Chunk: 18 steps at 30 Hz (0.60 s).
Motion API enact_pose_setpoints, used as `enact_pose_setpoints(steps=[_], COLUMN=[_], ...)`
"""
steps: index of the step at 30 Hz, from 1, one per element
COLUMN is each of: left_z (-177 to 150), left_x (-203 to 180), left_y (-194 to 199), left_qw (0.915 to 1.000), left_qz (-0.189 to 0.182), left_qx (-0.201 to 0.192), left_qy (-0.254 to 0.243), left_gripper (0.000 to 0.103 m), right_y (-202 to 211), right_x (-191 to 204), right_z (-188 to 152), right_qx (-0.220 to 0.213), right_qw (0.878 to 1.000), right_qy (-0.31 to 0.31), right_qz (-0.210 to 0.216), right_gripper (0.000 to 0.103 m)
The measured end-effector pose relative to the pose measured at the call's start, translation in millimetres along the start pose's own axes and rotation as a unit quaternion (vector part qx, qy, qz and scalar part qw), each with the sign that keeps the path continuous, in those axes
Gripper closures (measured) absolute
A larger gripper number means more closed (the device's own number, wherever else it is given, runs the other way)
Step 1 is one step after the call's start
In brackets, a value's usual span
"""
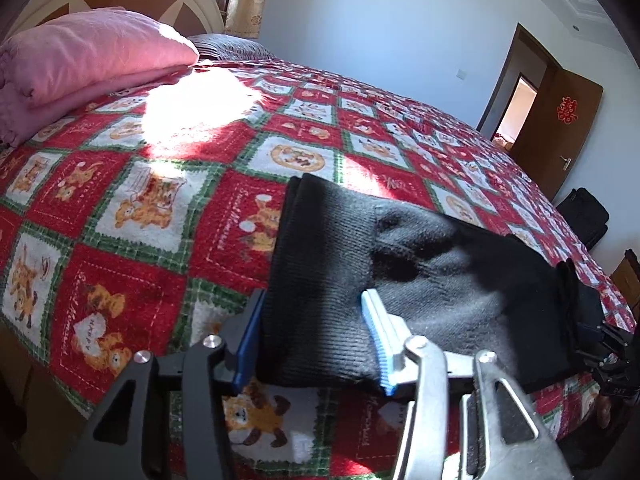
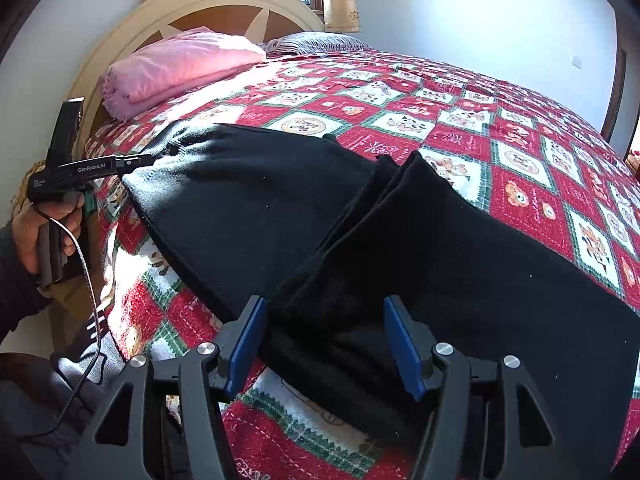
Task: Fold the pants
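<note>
Black pants [image 2: 280,208] lie flat along near edge of bed [image 2: 520,128], both claws wide: left claw [image 1: 316,340] straddling waistband, right claw [image 2: 324,344] over legs; pink quilt [image 2: 180,64] near headboard [image 2: 224,4].

Both tongs [image 1: 316,344] [image 2: 324,344] agape, level.

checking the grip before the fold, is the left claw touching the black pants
Touching. In the left wrist view the left claw straddles the black pants, whose near edge lies between its fingers, against the light blue finger pad.
</note>
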<state>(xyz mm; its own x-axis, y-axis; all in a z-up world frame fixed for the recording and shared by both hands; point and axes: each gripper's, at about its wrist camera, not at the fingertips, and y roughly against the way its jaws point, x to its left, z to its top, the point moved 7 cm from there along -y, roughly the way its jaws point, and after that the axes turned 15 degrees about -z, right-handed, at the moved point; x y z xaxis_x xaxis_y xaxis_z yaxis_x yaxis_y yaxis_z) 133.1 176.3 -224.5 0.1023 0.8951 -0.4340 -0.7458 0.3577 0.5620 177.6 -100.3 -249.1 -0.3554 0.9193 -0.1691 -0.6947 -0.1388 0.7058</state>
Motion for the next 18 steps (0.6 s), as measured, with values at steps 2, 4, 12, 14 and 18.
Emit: enact_pose_setpoints(steps=[2, 4, 12, 14, 18], left_z=[-1, -1, 12, 16, 23], left_x=[2, 3, -7, -10, -15], left_y=[-2, -3, 16, 19, 28], left_qw=[0.9999, 0.9998, 0.994, 0.9916, 0.9858], left_qz=[-0.009, -0.018, -0.102, -0.118, -0.146], left_qx=[-0.007, -0.004, -0.026, -0.035, -0.059], left_qy=[0.006, 0.007, 0.032, 0.04, 0.057], left_gripper=[0.044, 0.045, 0.078, 0.079, 0.081], right_y=[0, 0, 5, 7, 11], right_x=[1, 1, -10, -17, -33], right_z=[0, 0, 4, 6, 10], right_qx=[-0.001, -0.002, -0.004, -0.008, -0.016], right_qw=[1.0, 1.0, 0.999, 0.998, 0.996], right_qy=[0.001, 0.003, -0.045, -0.057, -0.087], right_qz=[-0.002, -0.004, 0.017, 0.01, 0.0], right_gripper=[0.041, 0.04, 0.04, 0.04, 0.04])
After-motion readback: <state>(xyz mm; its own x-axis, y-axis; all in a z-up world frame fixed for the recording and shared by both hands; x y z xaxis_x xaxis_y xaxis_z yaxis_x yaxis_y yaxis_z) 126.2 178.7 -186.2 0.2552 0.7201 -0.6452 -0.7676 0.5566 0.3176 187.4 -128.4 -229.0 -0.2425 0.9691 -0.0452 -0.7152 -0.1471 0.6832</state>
